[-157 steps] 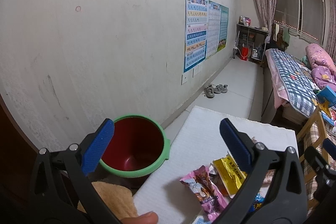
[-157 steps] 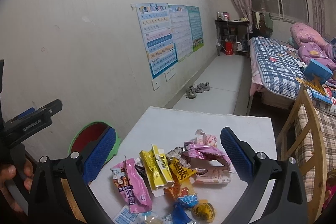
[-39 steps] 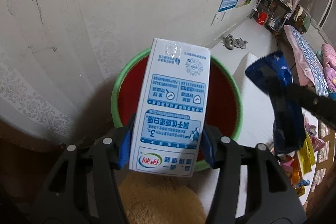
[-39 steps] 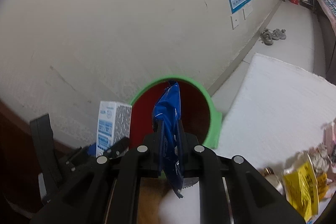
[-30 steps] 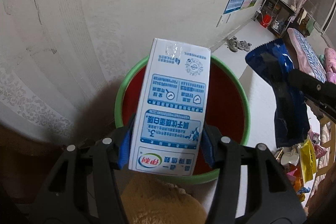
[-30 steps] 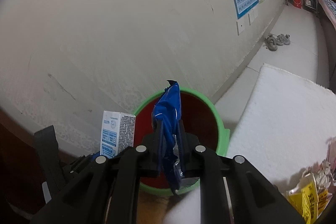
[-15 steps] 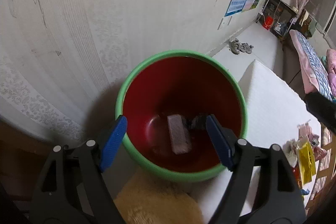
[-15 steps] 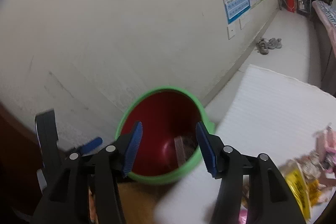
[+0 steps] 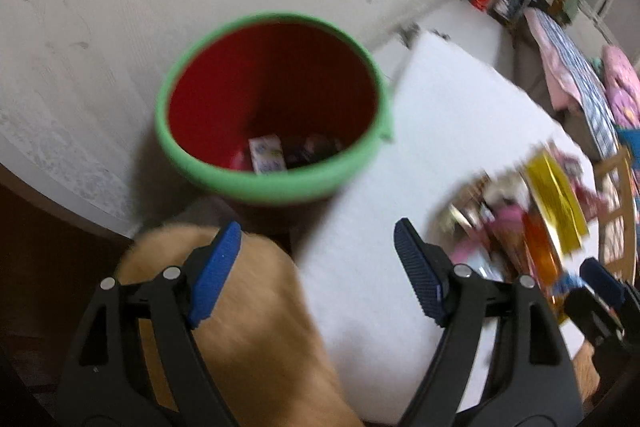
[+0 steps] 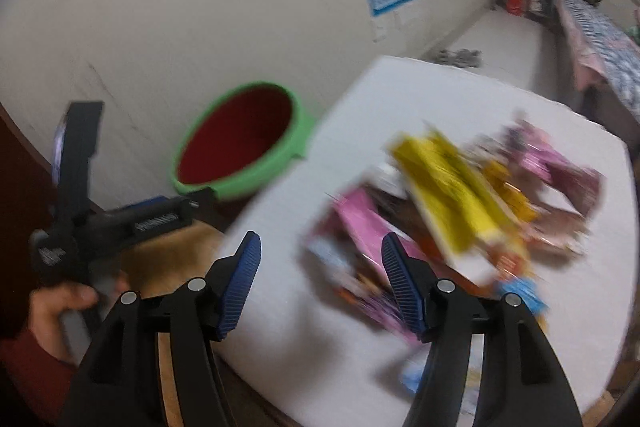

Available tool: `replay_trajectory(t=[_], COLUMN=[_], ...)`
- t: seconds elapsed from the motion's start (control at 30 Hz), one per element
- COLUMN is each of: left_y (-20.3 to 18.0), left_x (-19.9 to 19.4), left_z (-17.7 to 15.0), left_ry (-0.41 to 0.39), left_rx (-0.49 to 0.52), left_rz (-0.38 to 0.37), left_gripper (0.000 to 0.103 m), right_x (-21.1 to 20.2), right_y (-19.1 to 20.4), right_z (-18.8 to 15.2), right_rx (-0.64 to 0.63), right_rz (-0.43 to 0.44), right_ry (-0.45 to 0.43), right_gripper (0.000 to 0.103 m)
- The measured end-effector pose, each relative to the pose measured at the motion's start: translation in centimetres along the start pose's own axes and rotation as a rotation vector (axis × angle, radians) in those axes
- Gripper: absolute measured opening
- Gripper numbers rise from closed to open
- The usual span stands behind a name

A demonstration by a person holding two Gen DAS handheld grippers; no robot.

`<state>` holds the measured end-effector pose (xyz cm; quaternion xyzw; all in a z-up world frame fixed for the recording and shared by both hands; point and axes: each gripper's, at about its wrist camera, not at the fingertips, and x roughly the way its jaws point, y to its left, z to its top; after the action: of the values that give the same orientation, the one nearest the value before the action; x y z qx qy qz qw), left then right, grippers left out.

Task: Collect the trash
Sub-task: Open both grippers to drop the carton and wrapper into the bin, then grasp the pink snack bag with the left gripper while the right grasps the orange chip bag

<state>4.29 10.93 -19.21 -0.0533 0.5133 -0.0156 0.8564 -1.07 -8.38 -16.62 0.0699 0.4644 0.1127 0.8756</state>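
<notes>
Hovering over the edge of the white foam-board worktop (image 9: 440, 115), the left claw (image 9: 316, 267) is released, jaws wide apart w/ nothing between them. The right claw (image 10: 320, 279) is also empty, its jaws opening at this moment above the worktop's near corner.

Round bin w/ green rim and red inside (image 9: 272, 183) sits on the floor against the pale wall, just beside the worktop's left edge. At its bottom lie a white-and-blue carton (image 9: 266, 153) and a dark wrapper (image 9: 314, 149), side by side; details blurred.

Rest of the trash is still on the worktop: a loose heap of crinkled snack wrappers (image 10: 460, 211) in the right wrist view. Yellow packet (image 10: 452, 191) on top, pink packet (image 10: 368, 227) at the heap's left side, purple-pink one (image 10: 560, 163) at the far right, small light-blue wrapper (image 10: 524, 291) at the near edge. All motion-blurred, so print is unreadable.

In the right wrist view a hand (image 10: 60, 307) w/ a dark red sleeve grips the left tool's black handle at lower left. A tan fuzzy object (image 9: 240, 327) lies below the left claw, beside the worktop; can't tell what it is.
</notes>
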Motion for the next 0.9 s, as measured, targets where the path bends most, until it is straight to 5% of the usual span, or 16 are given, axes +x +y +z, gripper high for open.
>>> replay_trajectory(t=[0.4, 0.9], left_y=[-6.3, -12.0], left_x=[-0.2, 1.9], left_z=[-2.5, -3.5], left_ry=[0.046, 0.193], left_rx=[0.131, 0.070], left_rz=[-0.073, -0.200], left_gripper=[0.076, 0.080], right_x=[-1.4, 2.1], right_y=[-12.0, -15.0], right_z=[-5.1, -1.9], right_rx=[0.153, 0.226], right_rz=[-0.208, -0.028], right_ry=[0.050, 0.076], right_gripper=[0.066, 0.066])
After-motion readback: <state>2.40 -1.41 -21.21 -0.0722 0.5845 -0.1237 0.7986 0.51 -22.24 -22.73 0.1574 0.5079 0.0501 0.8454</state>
